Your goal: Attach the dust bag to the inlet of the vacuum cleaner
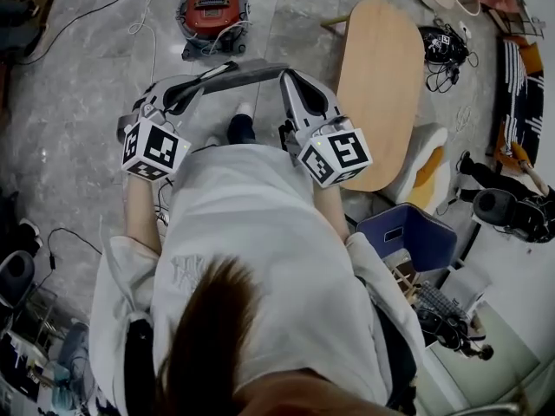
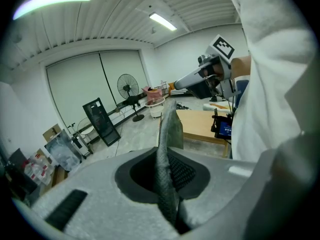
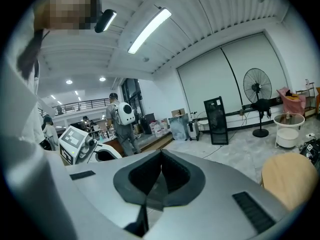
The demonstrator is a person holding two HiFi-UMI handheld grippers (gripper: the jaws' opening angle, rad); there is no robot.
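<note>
Grey floor (image 1: 78, 102) w/ red vac (image 1: 211, 7) (ahead)

A pale wooden table with rounded ends (image 1: 381, 85) stands on the grey marbled floor (image 1: 78, 102), with a tangle of black cables (image 1: 444, 55) beside its far end and a blue bin (image 1: 408, 237) near its nearer end. By the far wall, a black pedestal fan (image 3: 257, 91) stands near a white tub (image 3: 286, 136) and a black framed stand (image 3: 216, 120). A person with a white backpack (image 3: 122, 113) stands well off under ceiling strip lights (image 3: 149, 30).
</note>
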